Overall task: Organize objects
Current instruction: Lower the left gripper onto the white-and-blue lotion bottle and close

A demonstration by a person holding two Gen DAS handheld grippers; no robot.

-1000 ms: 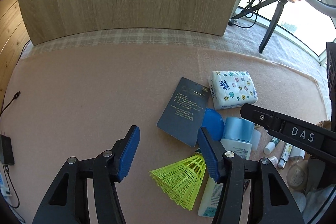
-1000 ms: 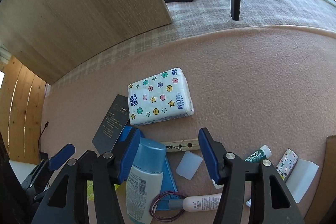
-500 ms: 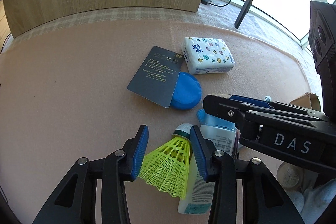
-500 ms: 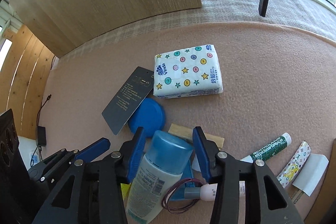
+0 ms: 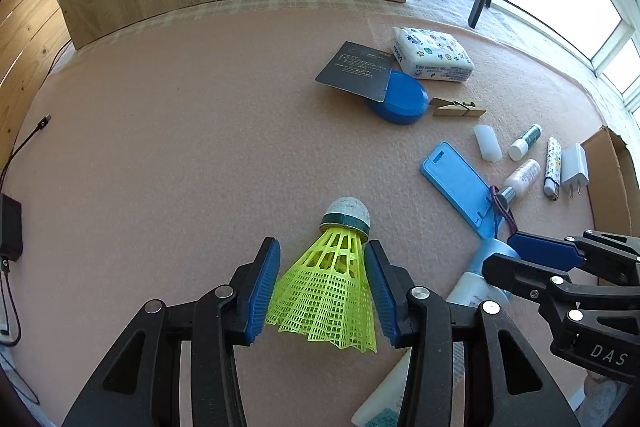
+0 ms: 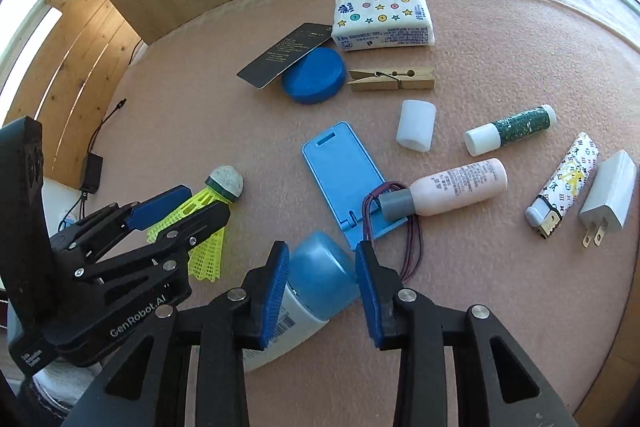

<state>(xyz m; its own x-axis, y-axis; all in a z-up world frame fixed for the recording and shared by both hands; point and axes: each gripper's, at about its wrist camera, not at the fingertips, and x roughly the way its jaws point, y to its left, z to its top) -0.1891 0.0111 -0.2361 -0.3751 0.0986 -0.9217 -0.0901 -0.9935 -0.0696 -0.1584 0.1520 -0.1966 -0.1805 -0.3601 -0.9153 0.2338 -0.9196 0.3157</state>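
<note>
My left gripper (image 5: 322, 287) is shut on a yellow-green shuttlecock (image 5: 328, 291) with a white cork tip, held above the pink mat (image 5: 180, 127). It also shows in the right wrist view (image 6: 208, 211). My right gripper (image 6: 322, 291) is shut on a white bottle with a blue cap (image 6: 320, 283), seen from the side in the left wrist view (image 5: 480, 279). Both grippers are close together at the near side of the mat.
On the mat lie a tissue pack (image 6: 384, 19), dark card (image 6: 288, 53), blue round lid (image 6: 314, 75), wooden clothespin (image 6: 392, 79), blue phone stand (image 6: 348, 179), pink bottle (image 6: 452, 191), white cap (image 6: 416, 125), green tube (image 6: 512, 127), lighter (image 6: 564, 187), charger plug (image 6: 608, 195). A cardboard box (image 5: 612, 179) stands right.
Both grippers closed on their objects and lifted back from the pile: the left took the shuttlecock, the right took the blue-capped bottle. The phone stand and pink bottle are now uncovered.
</note>
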